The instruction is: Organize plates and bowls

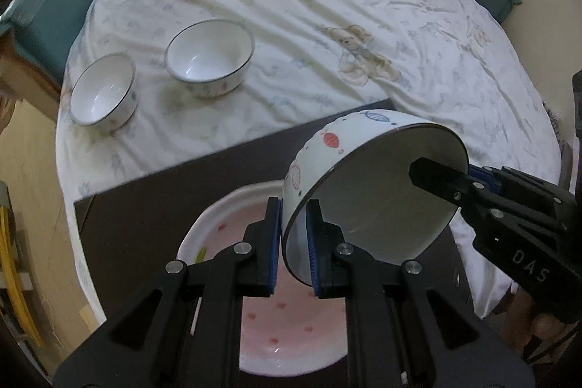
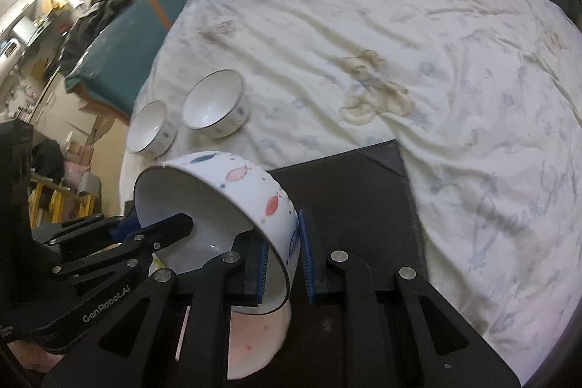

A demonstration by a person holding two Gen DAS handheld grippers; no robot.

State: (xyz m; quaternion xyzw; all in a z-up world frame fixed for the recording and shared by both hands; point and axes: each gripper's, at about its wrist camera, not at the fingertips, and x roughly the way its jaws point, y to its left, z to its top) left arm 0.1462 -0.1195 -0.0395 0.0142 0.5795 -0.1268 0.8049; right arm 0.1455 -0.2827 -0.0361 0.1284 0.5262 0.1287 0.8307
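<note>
Fish-patterned bowl (image 1: 363, 191) is hanging tilted above the pink plate (image 1: 291, 326); I'm clamping its rim with both the left gripper (image 1: 294, 242) and right gripper (image 2: 283, 260), next carrying it toward the white bowls (image 1: 209, 57).

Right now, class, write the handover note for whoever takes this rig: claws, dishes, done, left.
Left claw: shut on the fish bowl, at its rim.
Right claw: shut on the same bowl's rim, opposite side.
The bowl is tilted on its side above the pink plate on the dark mat.
Two plain bowls sit apart on the sheet.
Done: unclear.
Left: probably place this bowl, then gather both others.
</note>
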